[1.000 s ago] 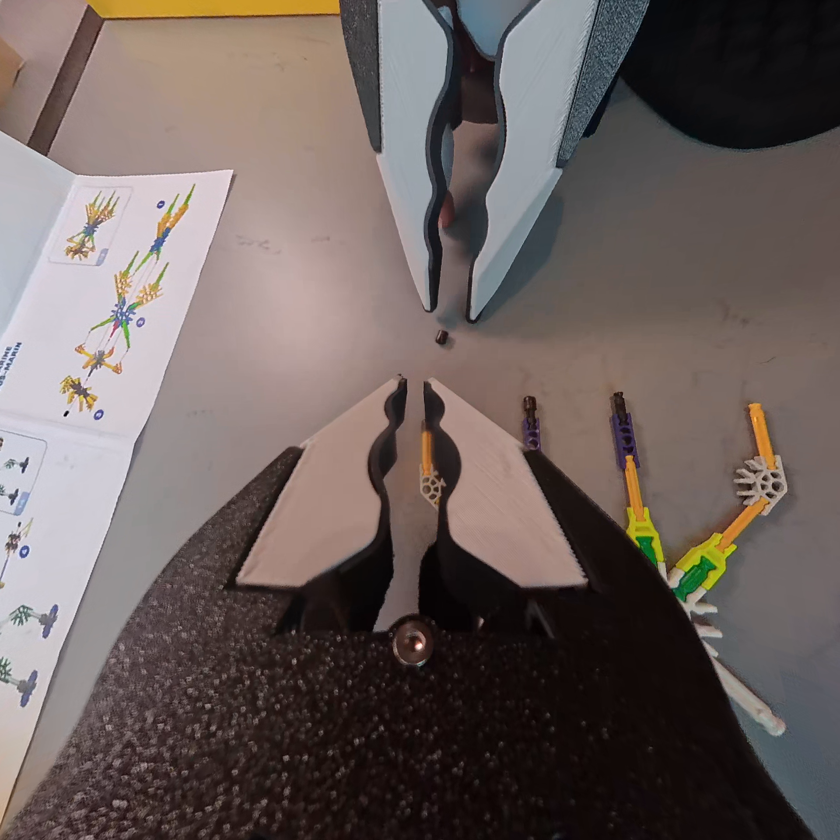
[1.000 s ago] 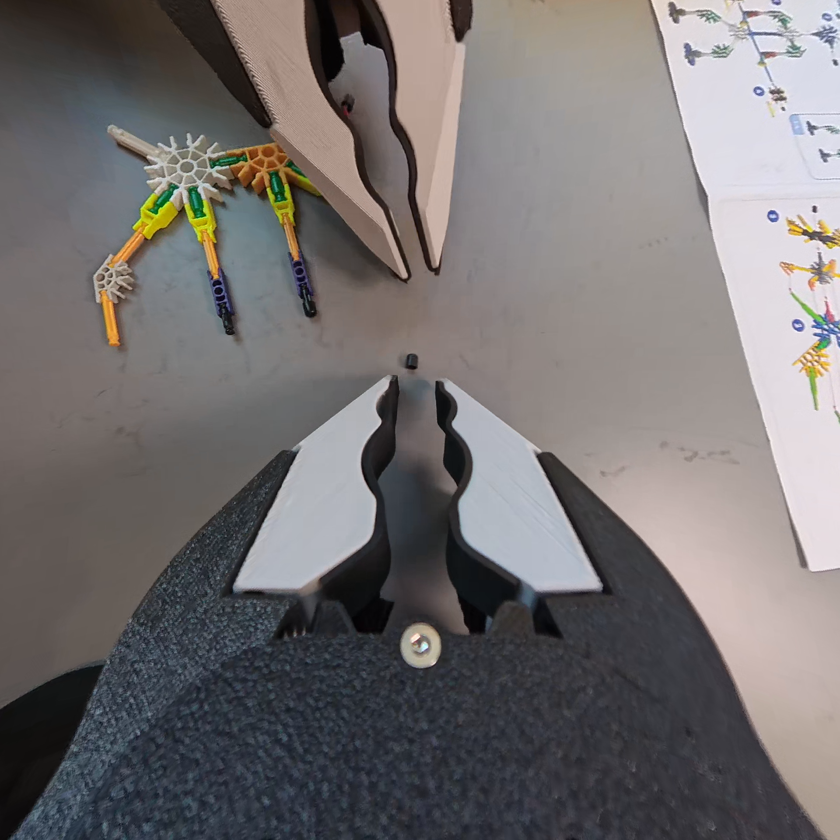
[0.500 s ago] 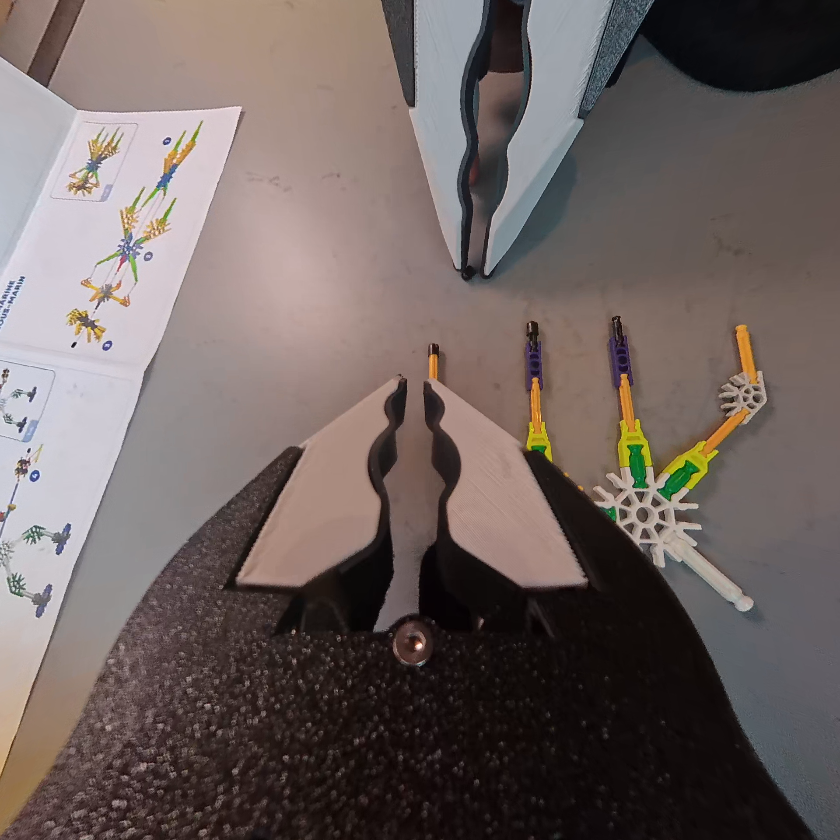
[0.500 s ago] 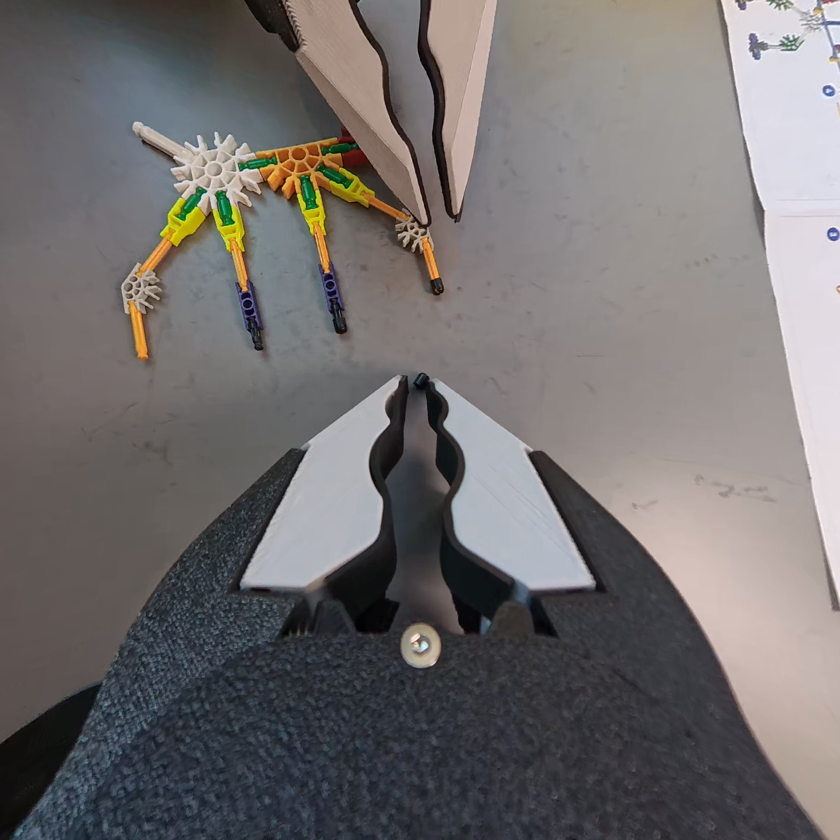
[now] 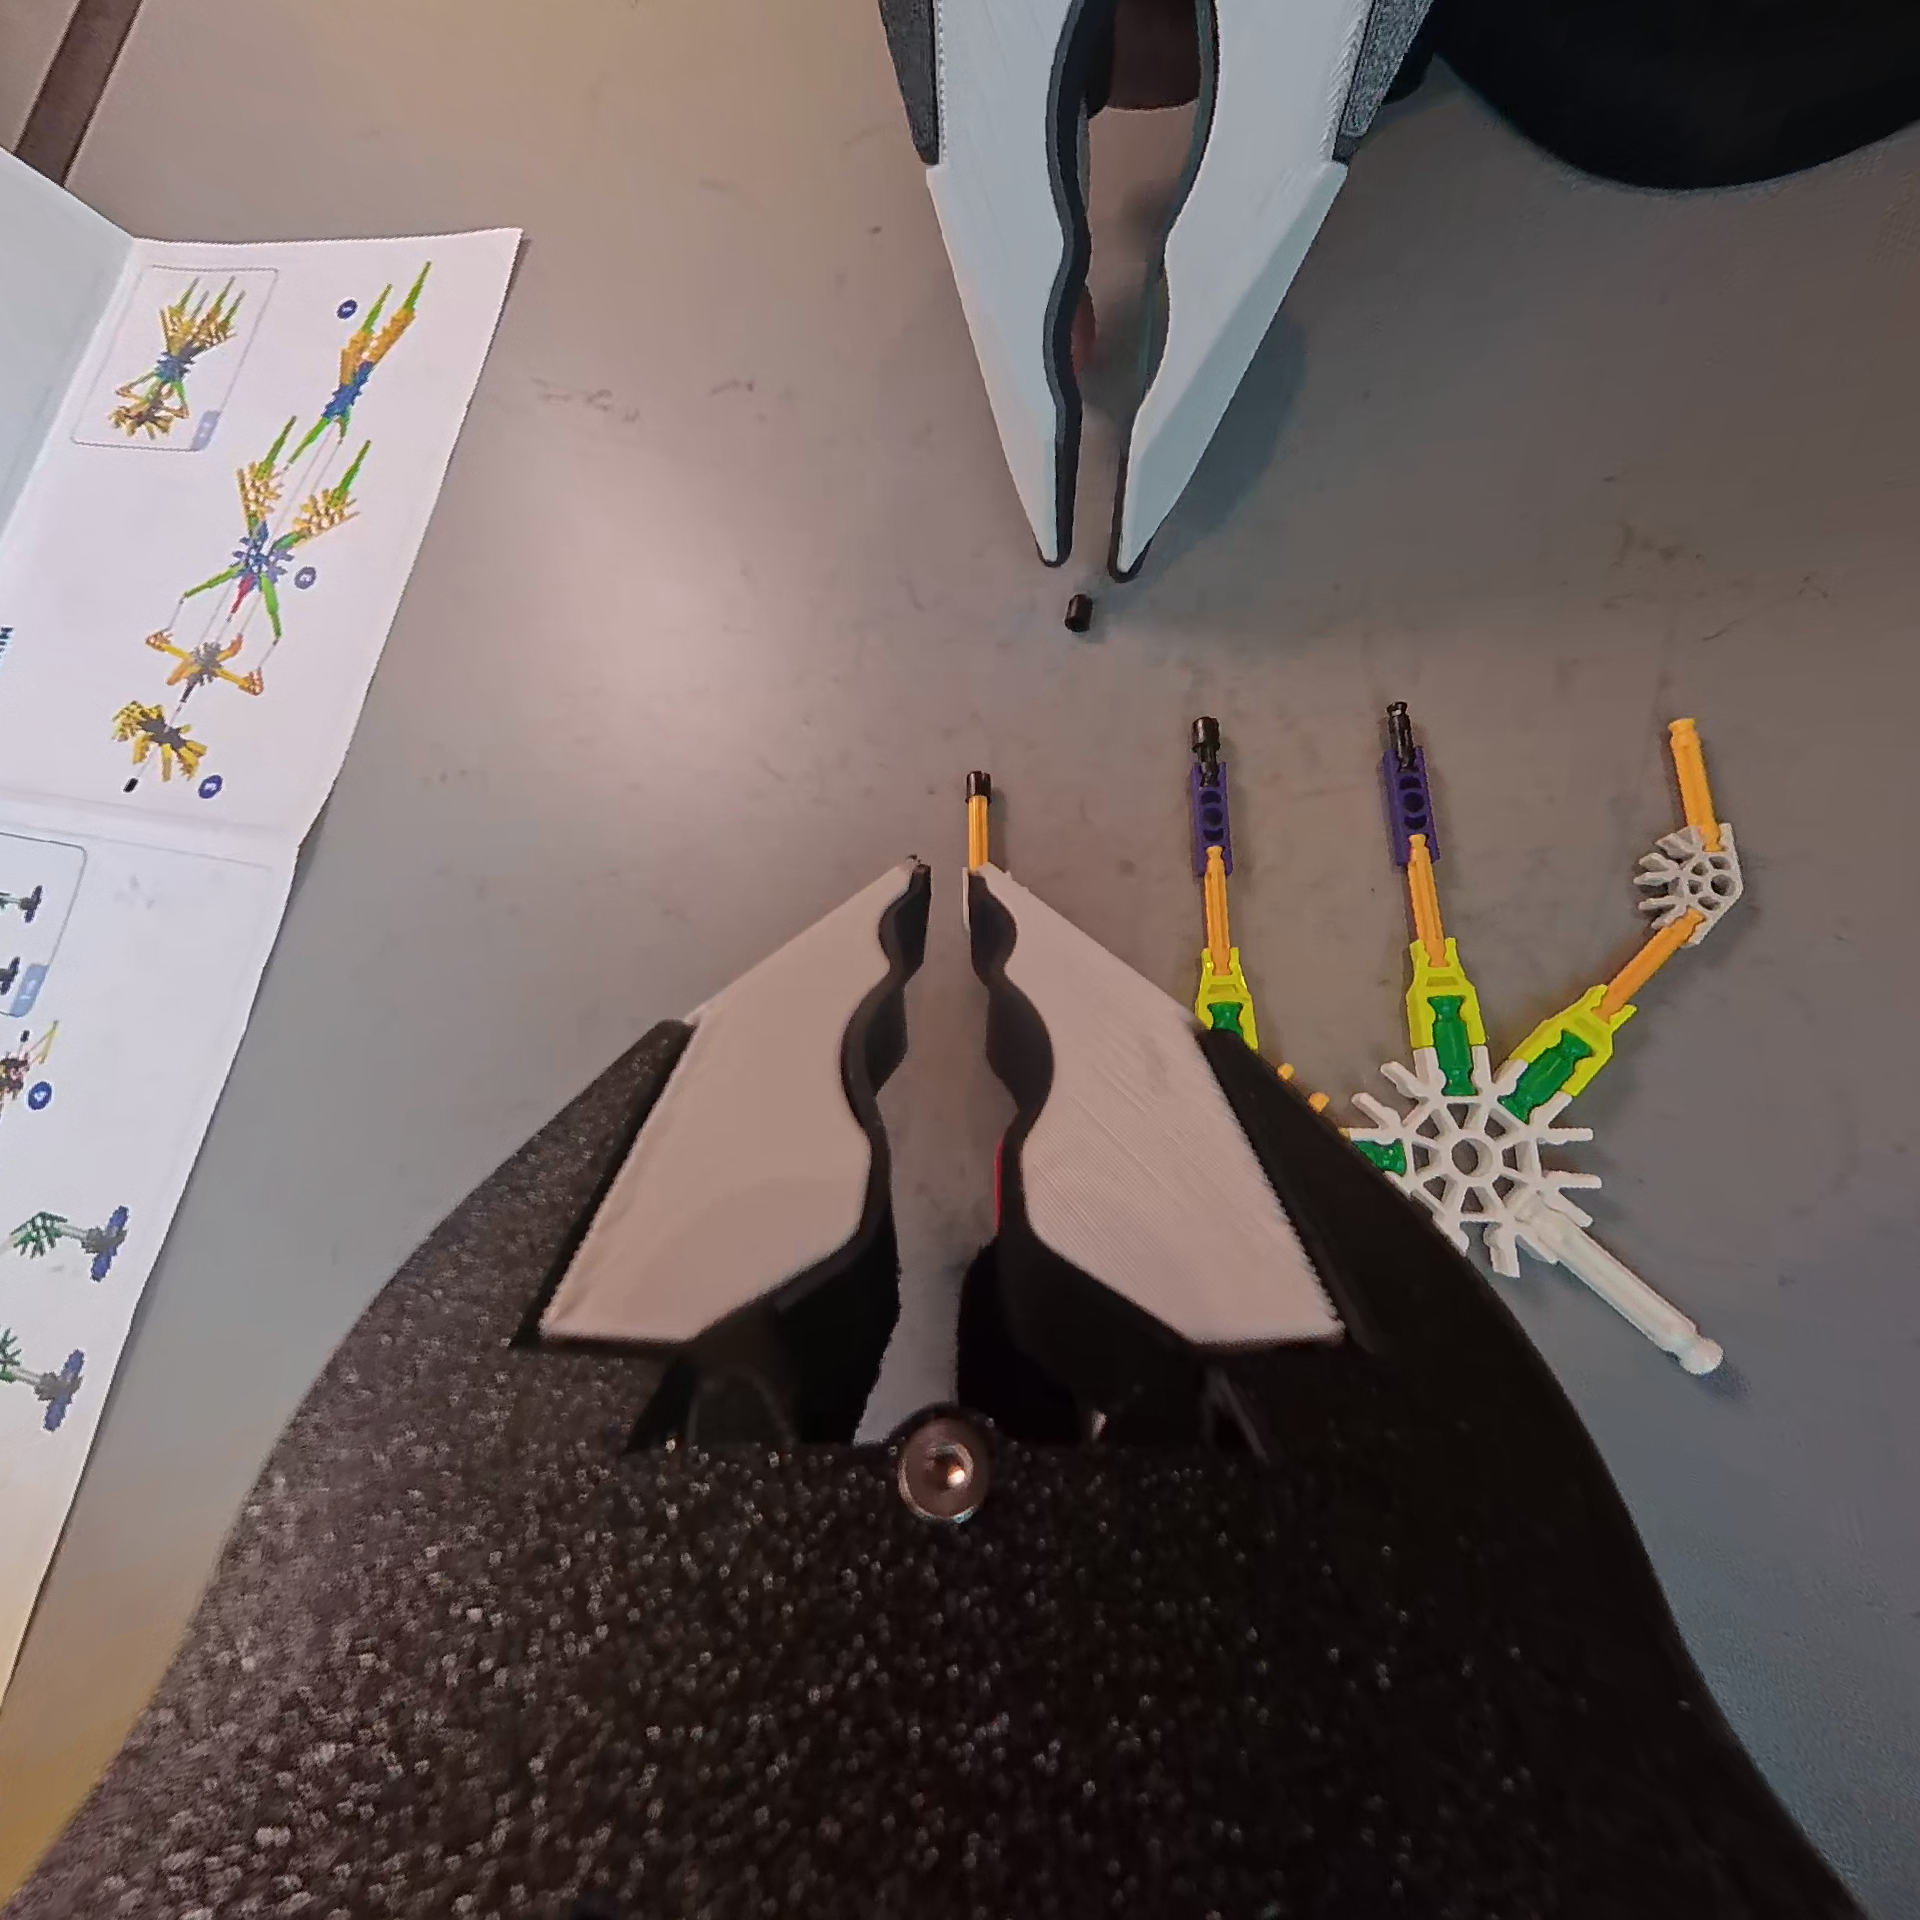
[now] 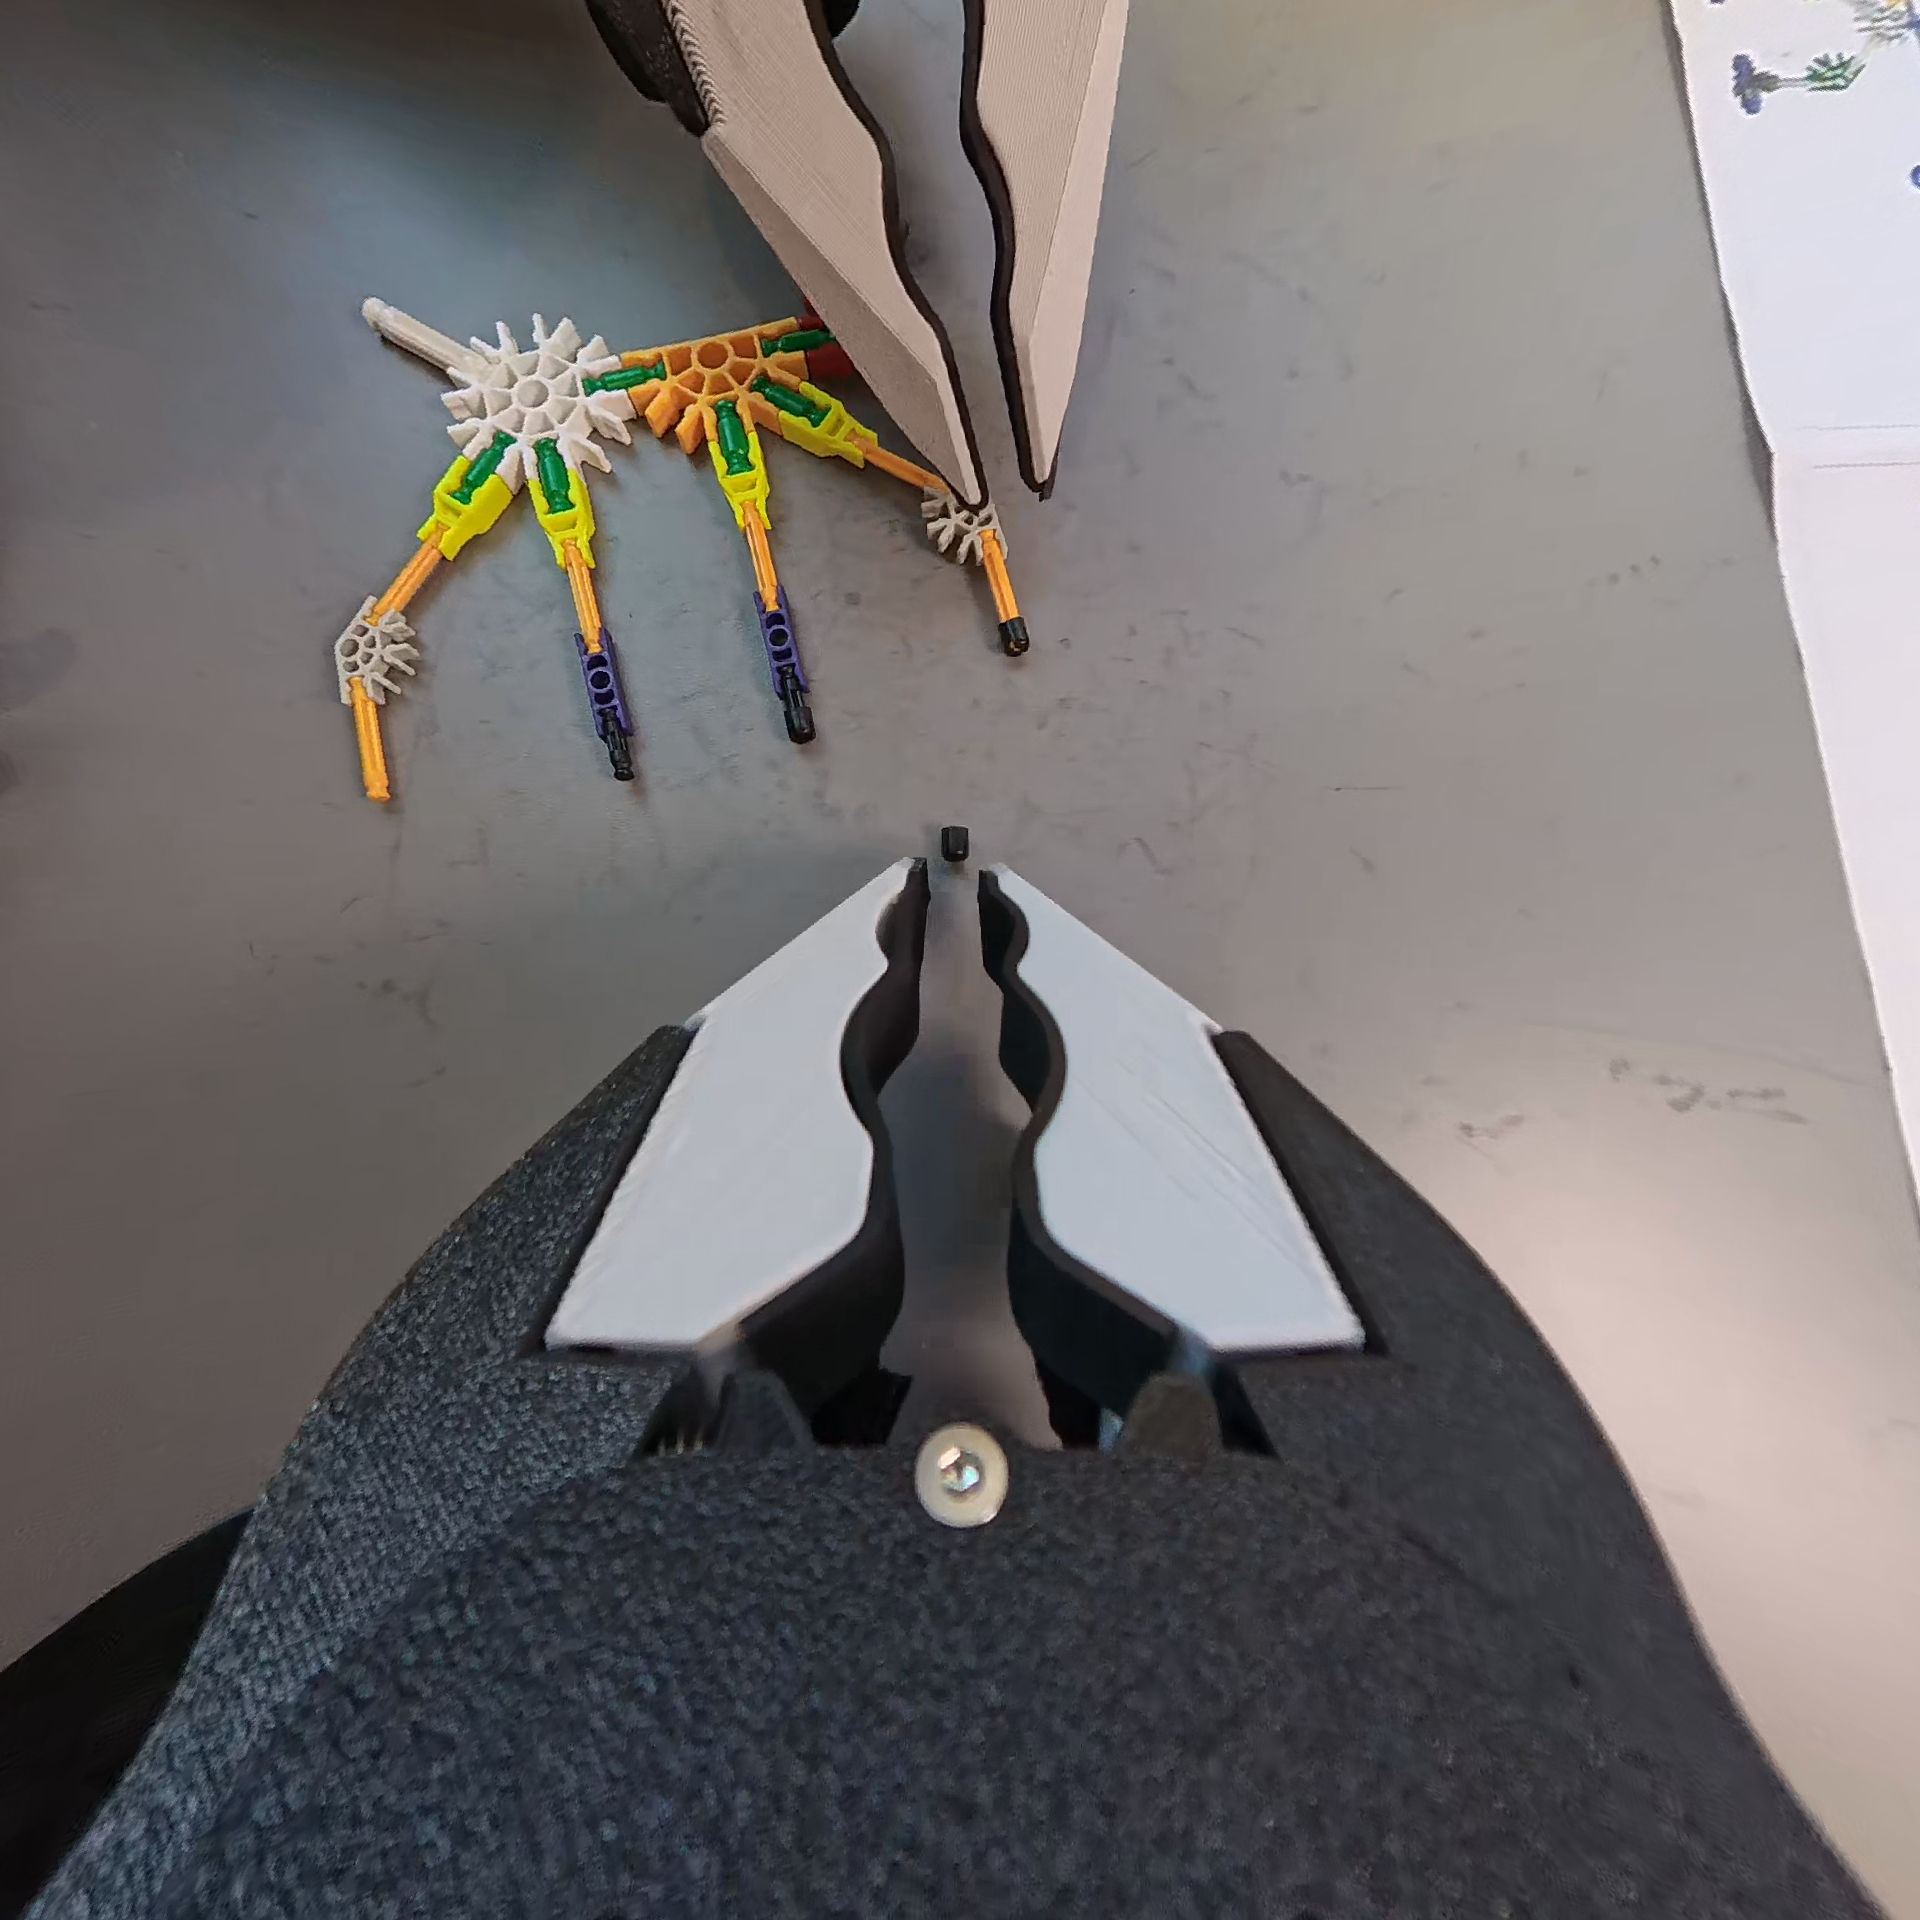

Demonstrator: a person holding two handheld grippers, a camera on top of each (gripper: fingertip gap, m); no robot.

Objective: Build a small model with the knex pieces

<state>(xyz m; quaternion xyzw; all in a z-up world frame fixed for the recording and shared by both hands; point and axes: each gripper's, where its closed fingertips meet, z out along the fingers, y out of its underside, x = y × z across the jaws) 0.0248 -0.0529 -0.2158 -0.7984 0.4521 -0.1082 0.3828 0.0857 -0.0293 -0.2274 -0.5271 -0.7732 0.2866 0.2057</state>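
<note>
A flat rod-and-connector model lies on the grey table, with a white snowflake hub point(image 5: 1465, 1153) point(image 6: 535, 390) and an orange half-round connector point(image 6: 712, 364). Several orange rods fan out, two with purple pieces. My left gripper point(image 5: 945, 881) is narrowly open and empty over the model's end. In the right wrist view point(image 6: 1008, 488) one of its fingertips touches a small grey connector point(image 6: 961, 525). An orange rod with a black cap point(image 5: 977, 821) sticks out just past its tips. My right gripper point(image 6: 951, 878) is narrowly open and empty. A loose black cap point(image 6: 953, 840) point(image 5: 1081, 613) lies just beyond its tips.
A folded instruction sheet point(image 5: 260, 520) lies flat to the left gripper's left and shows at the right edge of the right wrist view point(image 6: 1849, 520). A dark rounded object point(image 5: 1714, 94) sits beyond the right gripper. Bare grey table point(image 6: 1351, 727) separates the grippers. Tip to tip, the grippers are about 8 centimetres apart. From the left gripper's tips to the white snowflake hub point(image 5: 1465, 1153) is close to 9 centimetres. The right camera catches it too, in the right wrist view point(image 6: 486, 396).
Half a second ago my right gripper's tips were pinched on the black cap. They have now parted and the cap lies free on the table. The left gripper pulled back slightly.
</note>
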